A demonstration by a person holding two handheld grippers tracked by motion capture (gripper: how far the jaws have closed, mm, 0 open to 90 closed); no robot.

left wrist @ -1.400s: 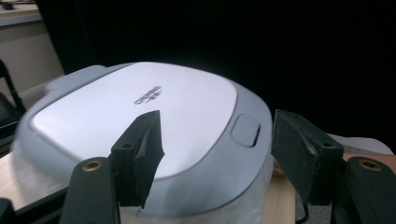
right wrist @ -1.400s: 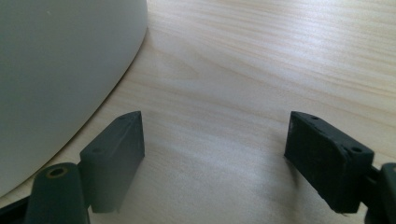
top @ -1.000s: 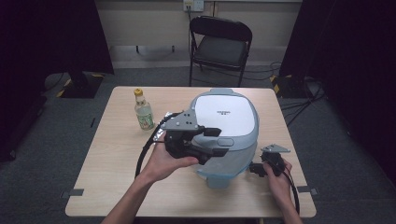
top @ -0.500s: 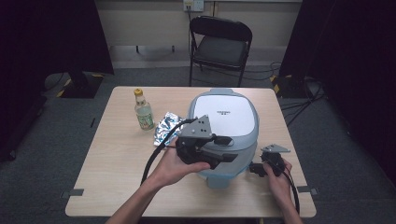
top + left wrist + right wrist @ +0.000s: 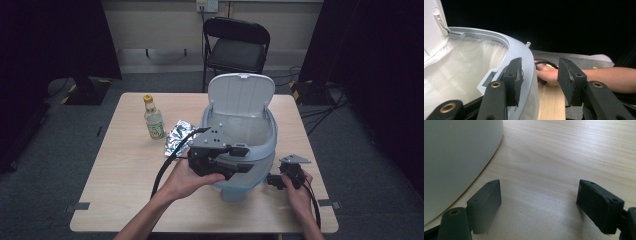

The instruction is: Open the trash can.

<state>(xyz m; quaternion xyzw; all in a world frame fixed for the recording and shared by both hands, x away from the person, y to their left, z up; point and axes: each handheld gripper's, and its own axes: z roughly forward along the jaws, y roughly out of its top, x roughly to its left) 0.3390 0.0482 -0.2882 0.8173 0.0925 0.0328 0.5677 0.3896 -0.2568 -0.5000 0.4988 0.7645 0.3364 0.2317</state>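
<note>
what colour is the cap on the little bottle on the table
Yellow: the bottle has a yellow cap, clearest in the high view.

Left hand-held gripper [image 5: 239, 159] jaws closing, half apart; right hand-held gripper [image 5: 274, 181] agape.

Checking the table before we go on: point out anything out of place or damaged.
One oddity: a crumpled silver foil wrapper lies loose on the wooden table, between the small glass bottle with a yellow cap and the grey-blue lidded bin. The bin's lid stands open; its clear liner looks intact.

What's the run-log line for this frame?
bin lid: up | left tool: at rim, closing, nothing gripped | right tool: open, on table
</note>
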